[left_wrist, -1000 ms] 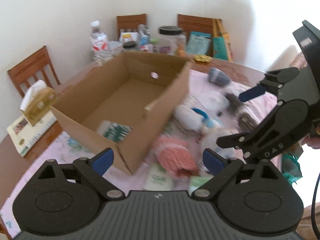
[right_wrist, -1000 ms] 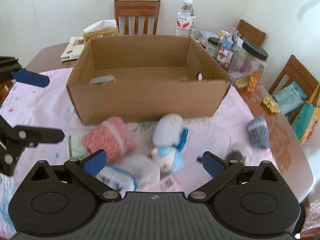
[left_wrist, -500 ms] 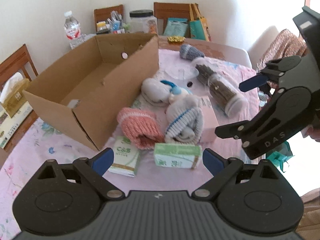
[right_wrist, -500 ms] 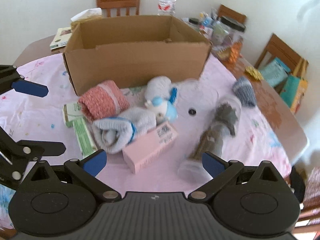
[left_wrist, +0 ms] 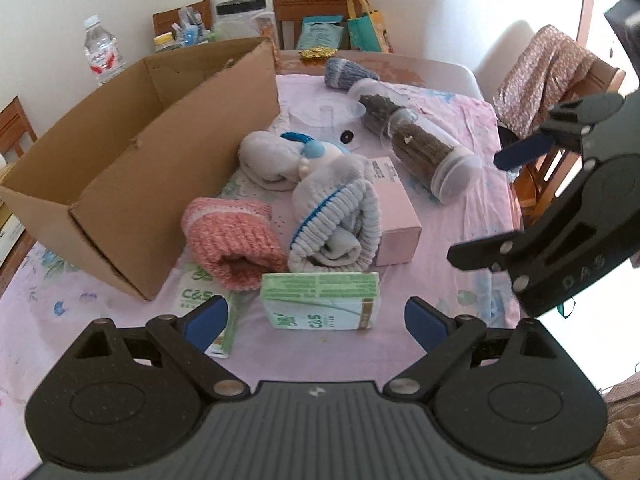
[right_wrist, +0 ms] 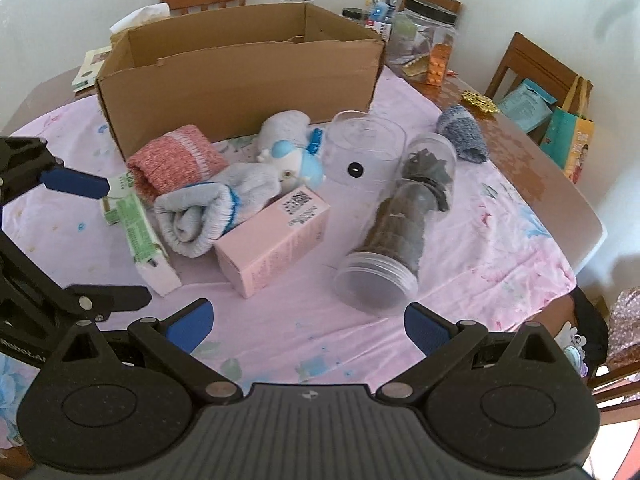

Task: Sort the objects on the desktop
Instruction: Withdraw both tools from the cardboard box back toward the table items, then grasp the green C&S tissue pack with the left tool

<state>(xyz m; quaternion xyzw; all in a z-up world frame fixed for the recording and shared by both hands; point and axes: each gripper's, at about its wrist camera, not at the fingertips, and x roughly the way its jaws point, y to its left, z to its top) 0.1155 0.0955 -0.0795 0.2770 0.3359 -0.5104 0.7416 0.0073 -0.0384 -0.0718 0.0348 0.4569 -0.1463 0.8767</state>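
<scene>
An open cardboard box [left_wrist: 132, 152] [right_wrist: 240, 76] stands on the pink tablecloth. Beside it lies a heap: a pink knitted roll [left_wrist: 232, 236] [right_wrist: 172, 160], a grey sock roll with a blue stripe [left_wrist: 336, 220] [right_wrist: 200, 212], a white and blue plush toy [left_wrist: 280, 156] [right_wrist: 288, 152], a pink carton [left_wrist: 394, 216] [right_wrist: 276, 236], two green tissue packs [left_wrist: 320, 300] [right_wrist: 140, 232] and a clear jar of dark stuff [left_wrist: 416, 148] [right_wrist: 400, 232] lying on its side. My left gripper [left_wrist: 316, 320] hovers open just before the green pack. My right gripper [right_wrist: 308, 320] is open, in front of the jar and carton.
A blue-grey knitted roll [left_wrist: 344, 72] [right_wrist: 460, 132] lies further back. A water bottle [left_wrist: 102, 54], lidded jars [right_wrist: 428, 36], packets and a gift bag [right_wrist: 572, 140] crowd the table's far side. Wooden chairs [right_wrist: 532, 64] ring the table. A clear lid [right_wrist: 364, 148] rests behind the jar.
Both grippers have pulled back and swung from over the box toward the heap of objects. Both stayed open with nothing held.
</scene>
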